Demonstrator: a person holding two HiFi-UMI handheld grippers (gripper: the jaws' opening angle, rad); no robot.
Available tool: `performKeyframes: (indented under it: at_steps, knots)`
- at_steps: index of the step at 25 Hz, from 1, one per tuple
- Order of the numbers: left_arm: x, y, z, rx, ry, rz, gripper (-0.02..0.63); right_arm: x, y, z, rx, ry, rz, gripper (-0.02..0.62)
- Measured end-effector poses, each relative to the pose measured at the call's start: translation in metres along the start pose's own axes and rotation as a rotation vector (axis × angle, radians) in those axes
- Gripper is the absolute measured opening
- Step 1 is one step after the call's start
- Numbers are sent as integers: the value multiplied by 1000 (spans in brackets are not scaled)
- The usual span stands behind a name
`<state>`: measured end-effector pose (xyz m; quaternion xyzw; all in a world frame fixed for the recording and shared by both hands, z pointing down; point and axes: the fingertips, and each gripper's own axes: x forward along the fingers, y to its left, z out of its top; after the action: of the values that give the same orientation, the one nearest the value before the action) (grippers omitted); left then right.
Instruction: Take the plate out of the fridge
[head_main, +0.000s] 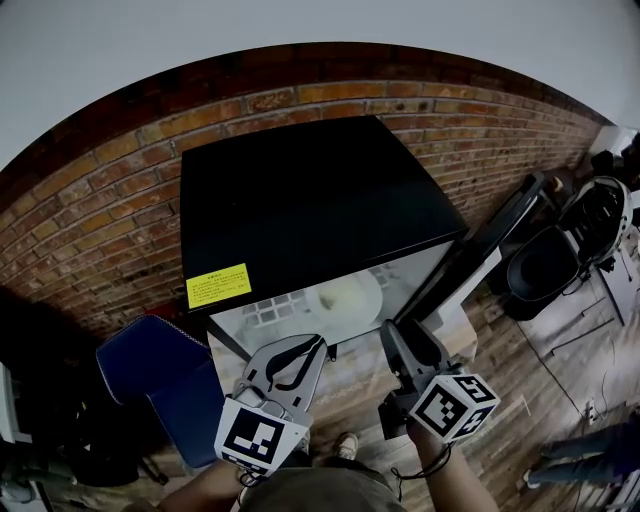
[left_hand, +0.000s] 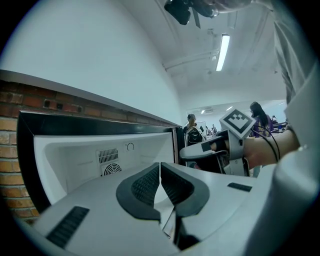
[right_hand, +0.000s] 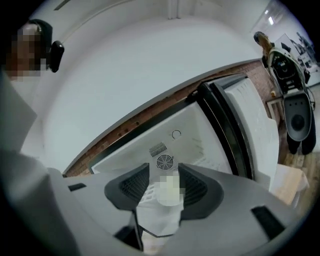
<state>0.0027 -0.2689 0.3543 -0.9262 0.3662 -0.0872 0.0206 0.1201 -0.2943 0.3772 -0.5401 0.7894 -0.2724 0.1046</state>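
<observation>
A small black fridge (head_main: 300, 200) stands against the brick wall with its door (head_main: 490, 250) swung open to the right. Inside, on the white floor of the compartment, lies a pale round plate (head_main: 347, 297). My left gripper (head_main: 313, 347) hovers in front of the opening, left of the plate, with its jaws shut on nothing (left_hand: 160, 167). My right gripper (head_main: 397, 337) is just right of it at the opening, open. In the right gripper view the plate (right_hand: 165, 201) shows through the gap between the jaws (right_hand: 163, 172), farther in and untouched.
A yellow sticker (head_main: 218, 285) sits on the fridge's front left corner. A blue seat (head_main: 160, 370) stands at the left of the fridge. Black round equipment (head_main: 545, 265) is beyond the open door at the right. The fridge's back wall has a fan grille (right_hand: 164, 161).
</observation>
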Motion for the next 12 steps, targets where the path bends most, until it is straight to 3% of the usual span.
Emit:
performKeyframes:
  at_steps: [12]
  knots:
    - [13, 6, -5, -38, 28, 36, 23, 43, -49, -38, 279, 96, -30, 176]
